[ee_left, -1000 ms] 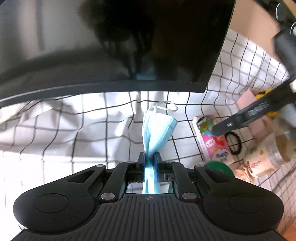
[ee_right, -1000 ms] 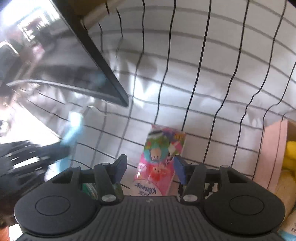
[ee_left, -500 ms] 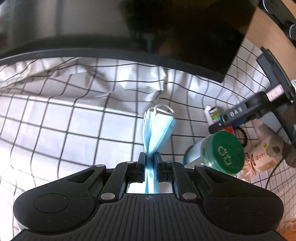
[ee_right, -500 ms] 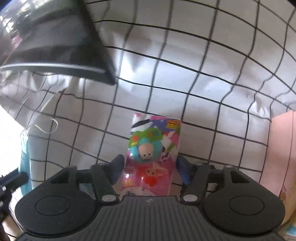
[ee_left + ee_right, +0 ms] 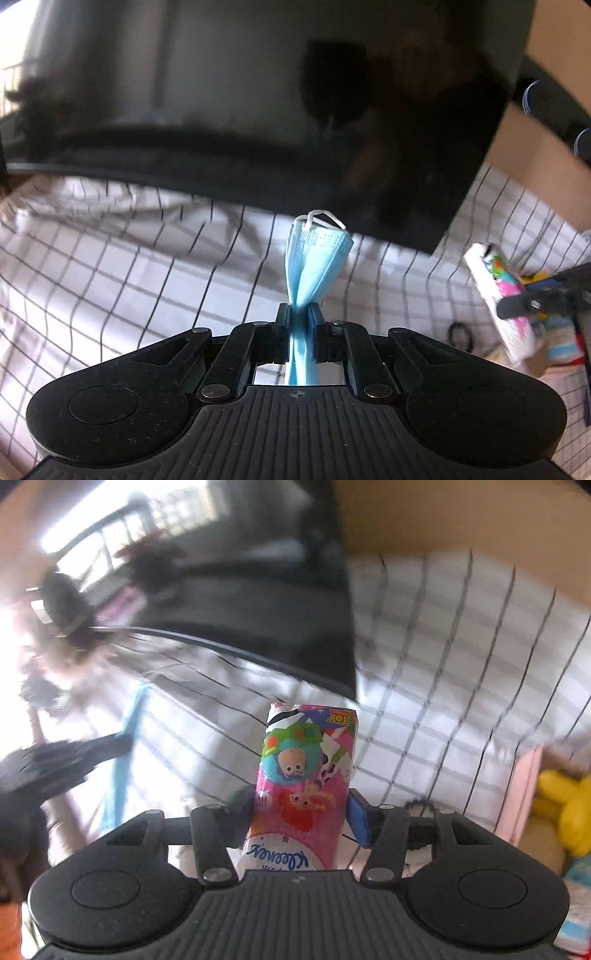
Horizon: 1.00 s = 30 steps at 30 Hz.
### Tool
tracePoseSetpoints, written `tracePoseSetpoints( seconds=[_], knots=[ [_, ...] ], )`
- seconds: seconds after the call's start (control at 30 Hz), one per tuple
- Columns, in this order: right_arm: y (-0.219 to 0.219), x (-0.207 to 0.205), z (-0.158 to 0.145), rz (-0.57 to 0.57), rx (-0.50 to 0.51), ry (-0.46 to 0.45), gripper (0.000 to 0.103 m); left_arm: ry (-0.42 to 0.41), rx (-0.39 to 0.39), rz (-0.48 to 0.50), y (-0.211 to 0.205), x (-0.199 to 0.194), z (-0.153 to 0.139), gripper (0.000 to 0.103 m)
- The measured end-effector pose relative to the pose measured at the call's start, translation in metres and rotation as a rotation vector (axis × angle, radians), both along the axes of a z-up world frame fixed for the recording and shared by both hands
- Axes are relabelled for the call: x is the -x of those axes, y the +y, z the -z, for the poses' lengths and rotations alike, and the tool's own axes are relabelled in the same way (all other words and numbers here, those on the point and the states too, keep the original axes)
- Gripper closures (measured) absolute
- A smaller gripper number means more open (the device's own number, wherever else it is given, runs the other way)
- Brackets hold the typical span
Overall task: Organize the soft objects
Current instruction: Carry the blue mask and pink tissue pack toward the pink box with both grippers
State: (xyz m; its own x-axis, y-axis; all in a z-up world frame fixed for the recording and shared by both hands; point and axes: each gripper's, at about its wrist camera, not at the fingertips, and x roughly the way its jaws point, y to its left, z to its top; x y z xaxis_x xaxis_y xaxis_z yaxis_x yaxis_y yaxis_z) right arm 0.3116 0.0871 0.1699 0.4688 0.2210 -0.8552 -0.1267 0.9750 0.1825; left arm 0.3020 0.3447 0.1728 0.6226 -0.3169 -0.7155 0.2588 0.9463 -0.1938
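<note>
My left gripper (image 5: 299, 314) is shut on a folded light-blue face mask (image 5: 314, 262) with white ear loops, held above the checked cloth. My right gripper (image 5: 301, 805) is shut on a pink cartoon-printed tissue pack (image 5: 306, 775), lifted off the cloth. The pack (image 5: 498, 291) and the right gripper (image 5: 539, 301) show at the right of the left wrist view. The left gripper (image 5: 74, 757) and the mask (image 5: 125, 746) show blurred at the left of the right wrist view.
A black monitor (image 5: 258, 110) stands at the back over a white black-checked cloth (image 5: 147, 266). A pink box (image 5: 521, 797) with a yellow plush toy (image 5: 565, 805) sits at the right. A black hair tie (image 5: 461, 334) lies on the cloth.
My right gripper has closed on the tissue pack and lifted it off the cloth. My left gripper still holds the mask and has swung back toward the monitor.
</note>
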Motion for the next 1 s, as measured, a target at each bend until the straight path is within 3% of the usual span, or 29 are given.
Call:
tracePoseSetpoints(
  seconds=[0.2,0.37,0.6,0.83,0.93,1.0],
  knots=[
    [0.000,0.056,-0.060,-0.096,0.033,-0.144,0.050,-0.082,-0.023,0.066,-0.044,0.023,-0.046,0.091],
    [-0.032,0.096,-0.087,-0.084,0.046,-0.208,0.050,-0.119,-0.004,0.152,-0.090,0.041,-0.067,0.091],
    [-0.109,0.145,-0.087,0.042,0.055,-0.235,0.050,-0.090,0.022,0.315,-0.183,0.059,-0.065,0.091],
    [-0.181,0.188,-0.078,0.197,0.056,-0.262,0.050,-0.029,0.059,0.478,-0.285,0.082,-0.046,0.091],
    [-0.207,0.205,-0.071,0.249,0.054,-0.266,0.050,0.002,0.074,0.522,-0.320,0.086,-0.042,0.091],
    [-0.222,0.213,-0.068,0.278,0.055,-0.276,0.050,0.022,0.124,0.532,-0.338,0.085,-0.038,0.091]
  ],
)
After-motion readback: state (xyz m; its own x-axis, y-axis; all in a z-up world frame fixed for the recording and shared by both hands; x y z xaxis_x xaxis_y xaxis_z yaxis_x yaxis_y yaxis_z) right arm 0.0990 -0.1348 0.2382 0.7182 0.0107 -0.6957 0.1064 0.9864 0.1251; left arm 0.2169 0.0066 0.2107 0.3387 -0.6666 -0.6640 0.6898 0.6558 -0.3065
